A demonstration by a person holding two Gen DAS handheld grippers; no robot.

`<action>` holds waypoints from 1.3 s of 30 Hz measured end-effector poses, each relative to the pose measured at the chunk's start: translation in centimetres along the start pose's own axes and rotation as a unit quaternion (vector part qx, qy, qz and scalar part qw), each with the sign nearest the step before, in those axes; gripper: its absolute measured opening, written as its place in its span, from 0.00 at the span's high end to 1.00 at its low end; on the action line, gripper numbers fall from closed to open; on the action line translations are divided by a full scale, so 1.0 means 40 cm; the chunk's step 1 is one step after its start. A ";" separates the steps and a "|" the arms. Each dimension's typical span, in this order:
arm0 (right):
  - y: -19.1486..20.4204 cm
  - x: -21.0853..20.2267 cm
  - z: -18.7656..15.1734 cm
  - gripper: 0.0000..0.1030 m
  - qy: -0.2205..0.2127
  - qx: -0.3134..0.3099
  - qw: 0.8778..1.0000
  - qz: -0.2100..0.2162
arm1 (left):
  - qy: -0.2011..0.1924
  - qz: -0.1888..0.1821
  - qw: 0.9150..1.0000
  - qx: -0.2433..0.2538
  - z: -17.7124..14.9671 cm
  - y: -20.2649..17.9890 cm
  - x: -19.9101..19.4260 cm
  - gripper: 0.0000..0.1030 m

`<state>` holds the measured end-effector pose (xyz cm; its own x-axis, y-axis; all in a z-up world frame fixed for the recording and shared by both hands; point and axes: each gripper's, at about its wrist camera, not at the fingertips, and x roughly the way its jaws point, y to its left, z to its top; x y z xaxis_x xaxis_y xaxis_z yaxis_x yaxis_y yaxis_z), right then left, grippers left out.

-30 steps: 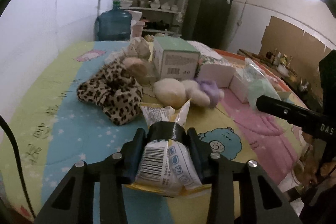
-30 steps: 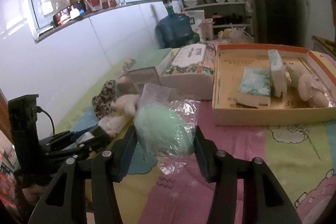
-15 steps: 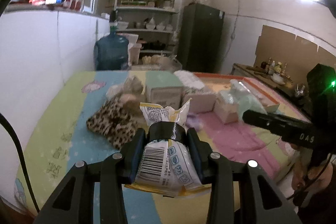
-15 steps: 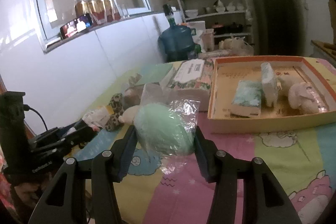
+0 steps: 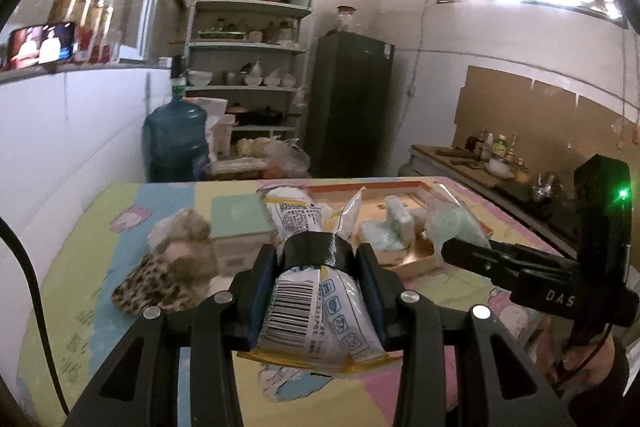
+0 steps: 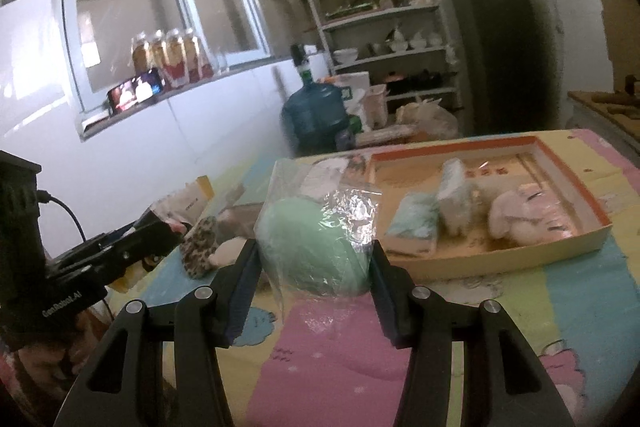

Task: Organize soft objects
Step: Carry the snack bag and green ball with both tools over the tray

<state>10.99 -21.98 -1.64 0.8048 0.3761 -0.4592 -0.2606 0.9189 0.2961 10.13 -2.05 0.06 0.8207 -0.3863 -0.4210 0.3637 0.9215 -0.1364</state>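
Left wrist view: left gripper [image 5: 318,291] clamps taped snack packet [image 5: 310,315], held above bedsheet [image 5: 72,291]. Right gripper [image 6: 314,275] squeezes bagged green sponge [image 6: 312,247], aloft near cardboard tray [image 6: 520,261] front edge.

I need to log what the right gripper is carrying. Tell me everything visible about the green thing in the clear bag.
The green thing is a rounded, pale mint, soft-looking lump sealed in a crinkly clear plastic bag whose loose top stands up and catches glare. The right gripper has its jaws pressed on both sides of it, holding it above the patterned tablecloth, in front of the orange-rimmed cardboard tray. Nothing else touches it. The left wrist view shows it too.
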 end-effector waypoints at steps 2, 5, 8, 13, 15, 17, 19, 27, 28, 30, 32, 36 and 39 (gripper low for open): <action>-0.021 -0.016 0.010 0.48 -0.007 0.002 1.000 -0.009 | -0.002 -0.010 1.000 0.005 0.015 -0.021 0.017 0.60; -0.049 -0.036 0.029 0.48 -0.016 0.004 1.000 -0.023 | -0.002 -0.022 1.000 0.010 0.033 -0.048 0.042 0.60; -0.076 -0.057 0.045 0.48 -0.025 0.002 0.999 -0.037 | -0.003 -0.029 0.999 0.014 0.048 -0.073 0.069 0.60; -0.120 -0.085 0.074 0.48 -0.038 0.000 0.998 -0.059 | 0.001 -0.040 0.999 0.014 0.073 -0.105 0.120 0.60; -0.139 -0.095 0.087 0.48 -0.041 -0.002 0.997 -0.068 | 0.003 -0.042 0.999 0.015 0.084 -0.120 0.146 0.60; -0.156 -0.100 0.098 0.48 -0.043 -0.003 0.996 -0.073 | 0.005 -0.041 0.999 0.018 0.092 -0.133 0.165 0.60; -0.175 -0.104 0.110 0.48 -0.046 -0.004 0.996 -0.080 | 0.007 -0.040 0.999 0.020 0.103 -0.144 0.190 0.60; -0.242 -0.096 0.166 0.48 -0.050 -0.007 0.994 -0.096 | 0.008 -0.025 0.999 0.035 0.143 -0.191 0.272 0.60; -0.251 -0.095 0.173 0.48 -0.051 -0.007 0.994 -0.096 | 0.008 -0.025 0.999 0.036 0.144 -0.198 0.279 0.60; -0.269 -0.093 0.185 0.48 -0.051 -0.006 0.994 -0.098 | 0.010 -0.023 0.999 0.037 0.151 -0.209 0.300 0.60; -0.287 -0.089 0.199 0.48 -0.050 -0.006 0.994 -0.101 | 0.014 -0.023 0.999 0.038 0.159 -0.220 0.323 0.60; -0.319 -0.083 0.212 0.48 -0.049 -0.005 0.993 -0.104 | 0.021 -0.023 0.999 0.039 0.176 -0.242 0.365 0.60; -0.348 -0.073 0.225 0.48 -0.045 -0.001 0.993 -0.106 | 0.027 -0.024 0.999 0.039 0.185 -0.248 0.396 0.60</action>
<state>17.07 -36.95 3.14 0.8863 0.1618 -0.4339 -0.0813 0.9768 0.1982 22.79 -17.60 1.37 0.7770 -0.4251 -0.4643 0.4367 0.8952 -0.0888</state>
